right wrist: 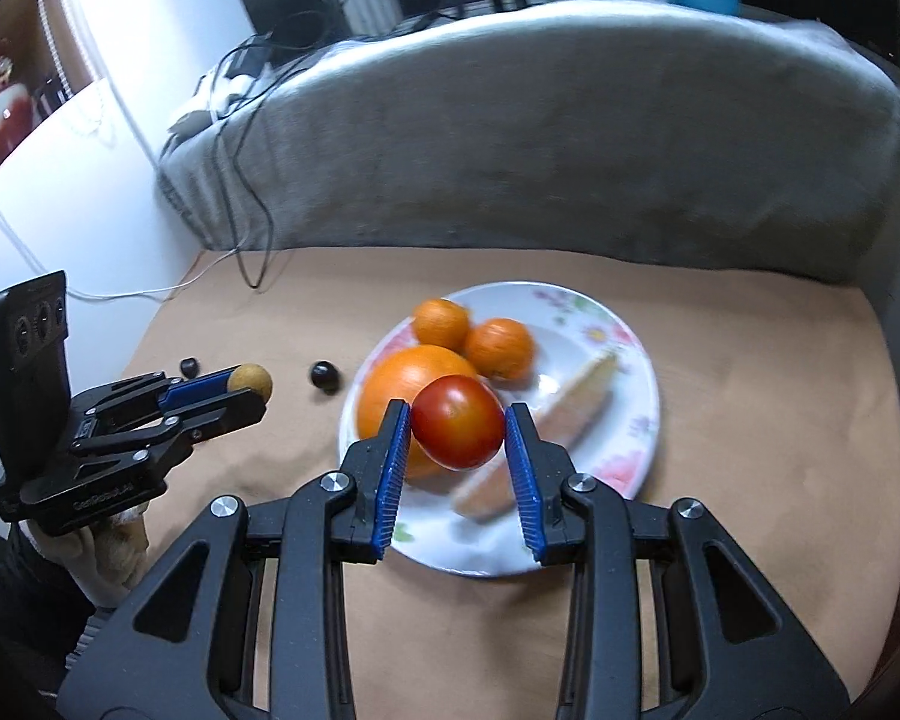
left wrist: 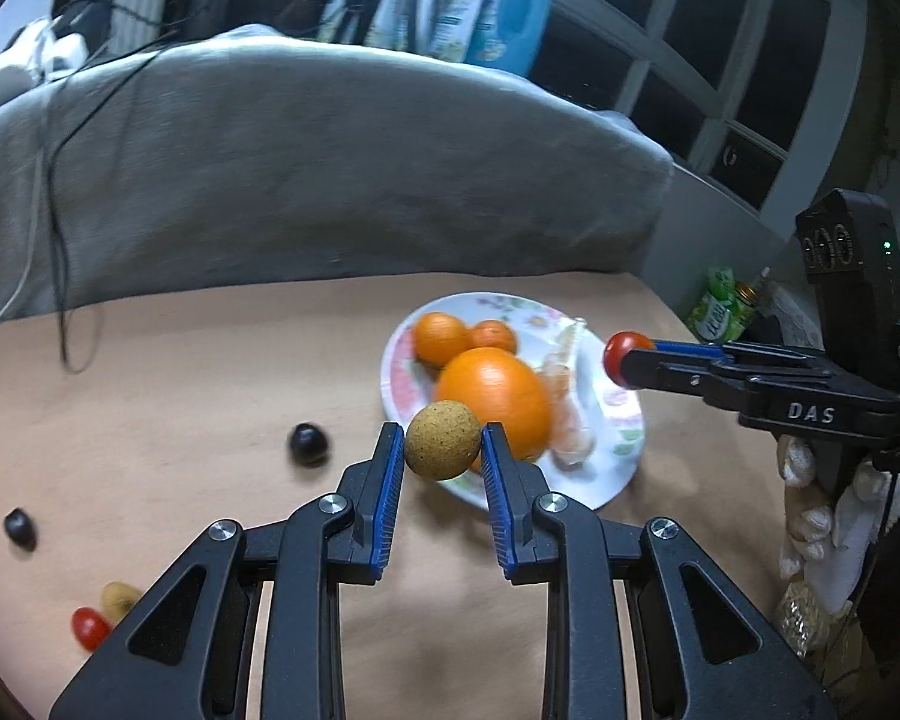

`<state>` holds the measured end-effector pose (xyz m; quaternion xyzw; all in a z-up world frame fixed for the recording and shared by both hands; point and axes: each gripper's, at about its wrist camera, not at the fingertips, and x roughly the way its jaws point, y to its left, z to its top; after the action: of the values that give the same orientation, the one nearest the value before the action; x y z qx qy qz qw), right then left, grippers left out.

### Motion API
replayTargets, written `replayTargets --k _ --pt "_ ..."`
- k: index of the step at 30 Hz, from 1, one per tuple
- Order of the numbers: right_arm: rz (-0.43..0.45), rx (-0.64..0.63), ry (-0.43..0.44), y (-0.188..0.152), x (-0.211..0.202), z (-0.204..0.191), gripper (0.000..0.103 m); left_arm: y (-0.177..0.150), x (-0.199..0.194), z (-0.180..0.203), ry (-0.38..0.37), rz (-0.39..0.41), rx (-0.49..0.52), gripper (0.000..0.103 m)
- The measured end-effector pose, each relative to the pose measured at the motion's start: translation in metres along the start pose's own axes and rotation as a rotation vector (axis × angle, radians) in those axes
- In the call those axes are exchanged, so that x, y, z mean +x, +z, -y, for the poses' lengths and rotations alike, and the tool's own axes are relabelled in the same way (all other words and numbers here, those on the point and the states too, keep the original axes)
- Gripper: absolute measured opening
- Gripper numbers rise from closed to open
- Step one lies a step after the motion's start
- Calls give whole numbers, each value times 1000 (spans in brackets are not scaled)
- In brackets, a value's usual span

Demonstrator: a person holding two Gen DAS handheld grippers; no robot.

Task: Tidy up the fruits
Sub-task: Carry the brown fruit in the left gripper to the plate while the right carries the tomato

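My left gripper (left wrist: pixel 442 449) is shut on a small tan round fruit (left wrist: pixel 442 440) and holds it above the near edge of the flowered white plate (left wrist: pixel 621 456). My right gripper (right wrist: pixel 457 427) is shut on a red cherry tomato (right wrist: pixel 457 431) above the plate (right wrist: pixel 636 420). The plate holds a large orange (left wrist: pixel 495 393), two small oranges (left wrist: pixel 441 336) and peeled fruit segments (left wrist: pixel 564 384). In the right wrist view the left gripper (right wrist: pixel 252 387) is at the left with the tan fruit (right wrist: pixel 251 380).
Loose on the tan tabletop lie two dark grapes (left wrist: pixel 308 443) (left wrist: pixel 20 528), a red tomato (left wrist: pixel 90 627) and a yellowish fruit (left wrist: pixel 119 597). A grey sofa back (left wrist: pixel 306 168) with cables runs behind the table. Packets (left wrist: pixel 720 306) stand at the far right.
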<state>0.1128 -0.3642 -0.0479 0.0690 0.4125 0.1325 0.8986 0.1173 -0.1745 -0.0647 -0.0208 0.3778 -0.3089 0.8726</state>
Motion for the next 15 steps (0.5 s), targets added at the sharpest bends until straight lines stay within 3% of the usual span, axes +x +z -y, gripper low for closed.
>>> replayTargets --k 15 --pt "-29 35 -48 -20 2 31 34 27 33 39 -50 -11 56 25"
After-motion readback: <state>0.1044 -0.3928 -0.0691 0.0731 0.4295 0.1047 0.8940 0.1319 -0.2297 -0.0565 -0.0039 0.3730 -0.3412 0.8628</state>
